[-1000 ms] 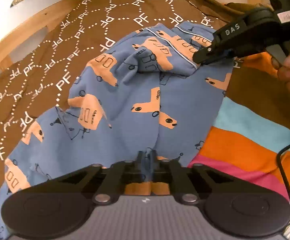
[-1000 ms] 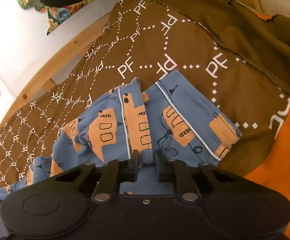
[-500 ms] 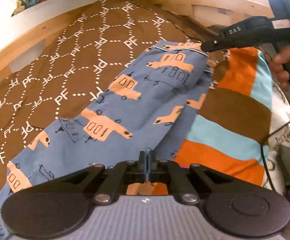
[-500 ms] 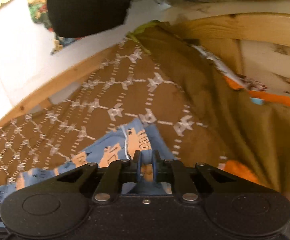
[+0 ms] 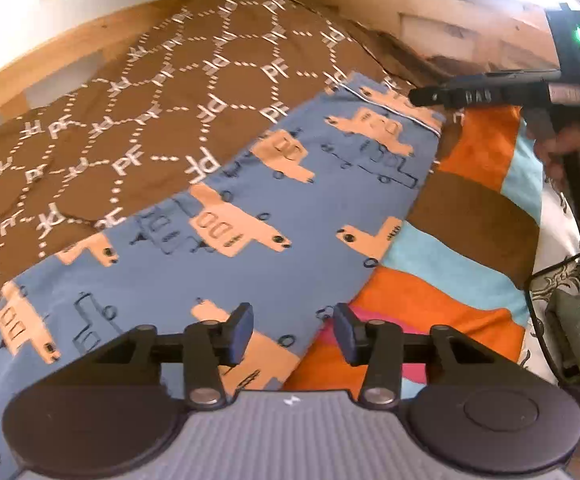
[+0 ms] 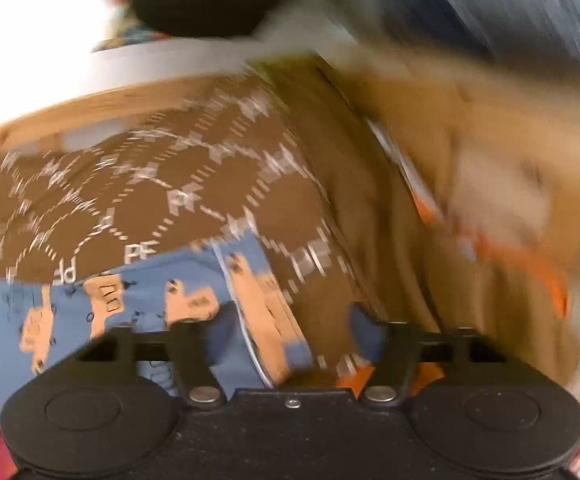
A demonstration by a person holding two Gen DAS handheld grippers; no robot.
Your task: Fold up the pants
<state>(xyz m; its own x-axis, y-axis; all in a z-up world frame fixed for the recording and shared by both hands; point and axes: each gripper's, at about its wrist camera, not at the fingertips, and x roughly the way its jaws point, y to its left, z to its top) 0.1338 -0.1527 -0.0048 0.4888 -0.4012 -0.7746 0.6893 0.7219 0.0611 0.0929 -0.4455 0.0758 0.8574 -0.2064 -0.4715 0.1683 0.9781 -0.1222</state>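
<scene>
The blue pants (image 5: 249,216) with orange truck prints lie stretched flat across the bed, from lower left to upper right. My left gripper (image 5: 292,332) is open just above their near right edge, holding nothing. In the left wrist view my right gripper (image 5: 414,96) hovers over the white-piped far end of the pants. In the blurred right wrist view the right gripper (image 6: 294,330) is open, with that piped end (image 6: 257,300) lying between and below its fingers.
A brown bedspread (image 5: 137,120) with white PF lettering covers the bed's left part. A striped orange, turquoise, brown and pink blanket (image 5: 442,248) lies to the right. A wooden bed frame (image 5: 69,52) runs along the far side. A black cable (image 5: 538,280) hangs at right.
Both grippers pulled the pants out flat, then opened and let go of the cloth. The right wrist view swings and blurs as the right gripper lifts away.
</scene>
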